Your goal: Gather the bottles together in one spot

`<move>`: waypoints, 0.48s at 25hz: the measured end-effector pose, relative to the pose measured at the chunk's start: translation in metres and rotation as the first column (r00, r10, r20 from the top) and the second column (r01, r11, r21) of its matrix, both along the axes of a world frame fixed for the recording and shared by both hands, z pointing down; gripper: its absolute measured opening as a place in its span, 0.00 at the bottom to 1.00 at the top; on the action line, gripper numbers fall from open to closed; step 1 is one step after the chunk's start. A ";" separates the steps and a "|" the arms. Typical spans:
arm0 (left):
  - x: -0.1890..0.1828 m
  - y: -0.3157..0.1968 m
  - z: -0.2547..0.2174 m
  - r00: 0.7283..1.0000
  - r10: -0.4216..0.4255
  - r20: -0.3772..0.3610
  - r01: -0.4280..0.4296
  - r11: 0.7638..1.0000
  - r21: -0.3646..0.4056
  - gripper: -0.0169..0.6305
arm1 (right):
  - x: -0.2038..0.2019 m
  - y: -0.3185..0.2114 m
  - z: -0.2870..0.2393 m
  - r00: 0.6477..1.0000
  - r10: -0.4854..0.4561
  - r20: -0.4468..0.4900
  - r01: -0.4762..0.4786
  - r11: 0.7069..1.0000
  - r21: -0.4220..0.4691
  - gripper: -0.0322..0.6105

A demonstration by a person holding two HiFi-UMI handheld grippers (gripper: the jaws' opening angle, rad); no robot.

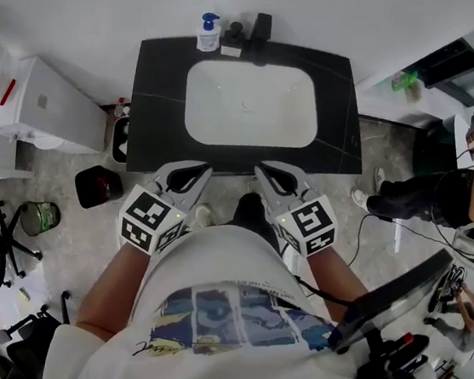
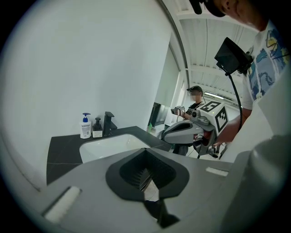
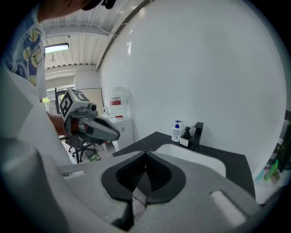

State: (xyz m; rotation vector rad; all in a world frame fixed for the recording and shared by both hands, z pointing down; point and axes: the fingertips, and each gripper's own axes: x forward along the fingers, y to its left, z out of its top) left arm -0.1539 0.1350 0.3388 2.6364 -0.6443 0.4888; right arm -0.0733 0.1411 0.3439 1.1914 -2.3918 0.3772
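Shirt: white T-shirt (image 1: pixel 229 256) with short white sleeves (image 1: pixel 72 349); a band of blue comic-style panels runs across the front, with a bit of black script beside it.
Left gripper (image 1: pixel 197 169): light grey moulded shell that narrows towards the jaws; black ribbed pads sit in a rounded black hollow.
Right gripper (image 1: pixel 268 174): same grey shell, same black ribbed pads.
Marker cubes: one white cube with black square patterns on each gripper, left (image 1: pixel 154 220) and right (image 1: pixel 308 224).
Cable (image 1: pixel 327 297): thin, black, behind the right gripper's cube.
Screen (image 1: pixel 394 302): flat black panel on a black stalk, its clamp carrying a small red part.
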 end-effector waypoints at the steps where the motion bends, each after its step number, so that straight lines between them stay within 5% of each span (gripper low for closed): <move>1: -0.002 0.001 -0.001 1.000 0.000 0.000 0.000 1.000 0.001 0.03 | -0.002 0.000 -0.001 1.000 -0.003 0.001 0.003 1.000 0.003 0.05; 12: -0.007 0.010 -0.001 1.000 0.017 0.016 -0.017 1.000 0.008 0.03 | -0.015 0.002 -0.002 1.000 -0.015 0.006 0.014 1.000 0.014 0.05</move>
